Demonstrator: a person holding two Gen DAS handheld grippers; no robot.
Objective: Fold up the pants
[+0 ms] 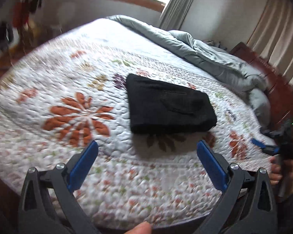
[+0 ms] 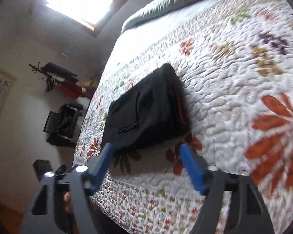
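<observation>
The black pants (image 1: 170, 105) lie folded into a compact rectangle on the flowered quilt (image 1: 78, 74), with a pocket seam facing up. My left gripper (image 1: 146, 145) hovers open in front of them, a hand's width short of their near edge, with nothing between its blue pads. In the right wrist view the folded pants (image 2: 146, 109) show a red-striped waistband along one side. My right gripper (image 2: 146, 147) is open, its tips just short of the near edge and holding nothing. The right gripper (image 1: 263, 144) also shows at the quilt's right edge, held by a hand (image 1: 276, 173).
A bunched grey duvet (image 1: 214, 54) lies along the far right of the bed, against a dark wooden frame (image 1: 279, 81). Curtains (image 1: 279, 25) hang behind it. A coat rack with clothes (image 2: 56, 78) and a dark bag (image 2: 64, 120) stand by the wall off the bed's side.
</observation>
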